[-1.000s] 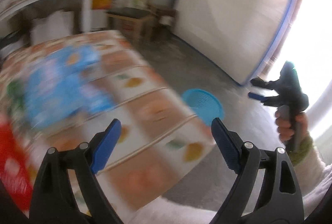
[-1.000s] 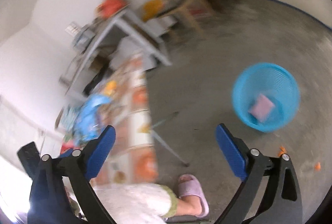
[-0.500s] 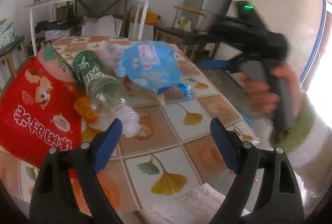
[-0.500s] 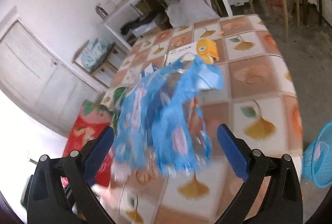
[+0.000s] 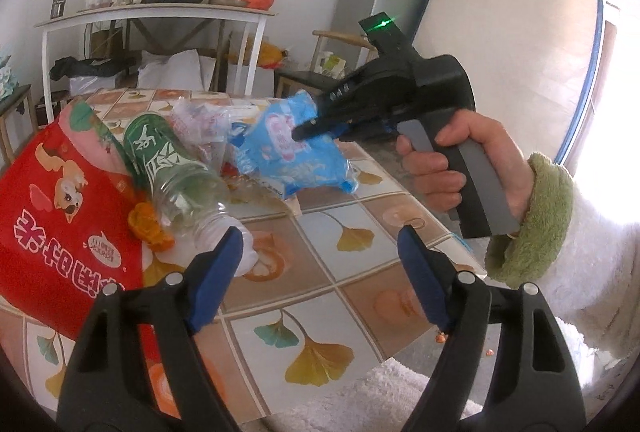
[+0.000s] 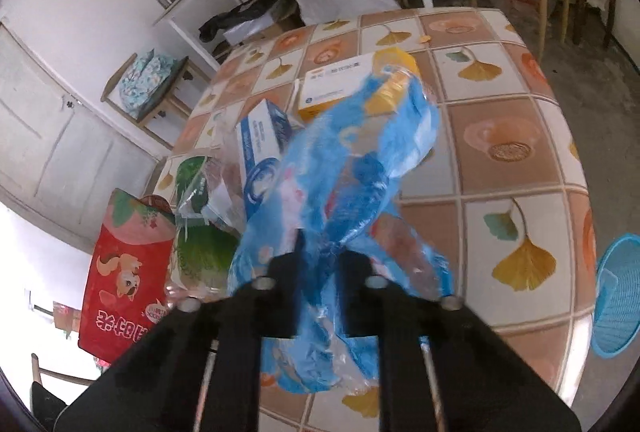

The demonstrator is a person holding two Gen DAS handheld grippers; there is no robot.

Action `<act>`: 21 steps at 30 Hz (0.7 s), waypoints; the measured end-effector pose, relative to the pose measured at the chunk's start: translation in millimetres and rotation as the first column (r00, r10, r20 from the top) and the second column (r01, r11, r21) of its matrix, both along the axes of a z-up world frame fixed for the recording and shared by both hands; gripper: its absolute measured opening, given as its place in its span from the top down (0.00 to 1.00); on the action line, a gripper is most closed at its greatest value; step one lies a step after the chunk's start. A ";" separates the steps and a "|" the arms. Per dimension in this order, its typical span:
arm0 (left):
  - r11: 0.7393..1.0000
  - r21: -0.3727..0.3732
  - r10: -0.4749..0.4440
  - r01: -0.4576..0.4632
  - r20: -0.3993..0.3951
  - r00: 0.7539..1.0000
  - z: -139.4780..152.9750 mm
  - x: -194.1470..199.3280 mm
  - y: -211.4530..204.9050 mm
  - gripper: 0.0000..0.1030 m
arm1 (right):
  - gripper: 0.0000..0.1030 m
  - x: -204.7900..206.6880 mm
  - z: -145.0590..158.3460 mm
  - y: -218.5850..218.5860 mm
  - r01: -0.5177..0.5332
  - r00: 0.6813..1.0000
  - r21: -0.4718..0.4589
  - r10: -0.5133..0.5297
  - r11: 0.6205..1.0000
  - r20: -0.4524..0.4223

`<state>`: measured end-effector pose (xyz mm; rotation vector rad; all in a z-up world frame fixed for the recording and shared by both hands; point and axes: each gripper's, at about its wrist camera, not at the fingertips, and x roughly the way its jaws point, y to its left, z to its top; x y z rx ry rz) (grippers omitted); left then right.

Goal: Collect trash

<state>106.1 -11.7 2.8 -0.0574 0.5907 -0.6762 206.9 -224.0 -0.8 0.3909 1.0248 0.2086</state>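
A crumpled blue plastic wrapper (image 5: 288, 160) (image 6: 360, 152) hangs just above the tiled table (image 5: 352, 296), pinched by my right gripper (image 6: 322, 248) (image 5: 298, 131), which is shut on it. In the left wrist view a hand holds that gripper from the right. My left gripper (image 5: 319, 236) hovers low over the table's near part, its jaws closing slowly with nothing between them. A clear bottle with a green label (image 5: 172, 172) lies with its neck close to my left finger. A red snack bag (image 5: 60, 216) (image 6: 124, 280) lies left of it.
A white-blue box (image 6: 260, 140) and a yellow-white box (image 6: 340, 80) lie behind the wrapper. Orange peel (image 5: 146, 228) sits by the bottle. A blue basket (image 6: 616, 292) stands on the floor off the table's right edge. Shelves and chairs stand beyond.
My right gripper swung from over the floor basket to the table and shut on the blue wrapper. My left gripper turned toward the trash pile, then held still, and its jaws narrowed slightly.
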 end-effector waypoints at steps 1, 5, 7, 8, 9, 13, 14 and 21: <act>1.000 0.002 0.000 0.000 0.006 1.000 0.7 -1.7 -0.6 0.27 | 0.94 -3.5 1.1 -1.5 0.005 1.000 -0.002 -0.004 1.000 0.005; 1.000 0.025 -0.004 0.002 0.051 0.999 4.4 -10.8 -3.6 0.27 | 0.95 -34.0 15.1 -10.7 0.016 0.999 0.002 -0.016 1.000 0.050; 0.999 0.040 -0.013 0.010 0.075 0.997 5.6 -16.5 -7.2 0.26 | 0.95 -51.6 20.3 -13.3 0.000 0.998 0.004 -0.001 1.000 0.058; 0.999 0.050 -0.020 0.015 0.092 0.996 6.3 -19.7 -9.8 0.26 | 0.95 -58.8 20.3 -13.7 -0.015 0.999 0.010 0.015 1.000 0.045; 0.998 0.058 -0.028 0.022 0.105 0.994 7.0 -22.4 -12.4 0.26 | 0.95 -65.2 18.5 -14.1 -0.035 0.999 0.030 0.034 0.999 0.020; 0.992 0.103 -0.085 0.070 0.151 0.985 5.8 -34.0 -24.0 0.22 | 0.95 -87.0 4.9 -14.2 -0.117 0.987 0.118 0.129 0.986 -0.100; 0.989 0.124 -0.106 0.086 0.162 0.981 3.9 -37.7 -28.3 0.22 | 0.95 -91.9 1.3 -12.4 -0.144 0.978 0.142 0.162 0.979 -0.128; 0.952 0.266 -0.215 0.154 0.217 0.952 -12.6 -56.4 -51.8 0.19 | 0.95 -119.8 -26.4 6.5 -0.276 0.874 0.410 0.404 0.869 -0.269</act>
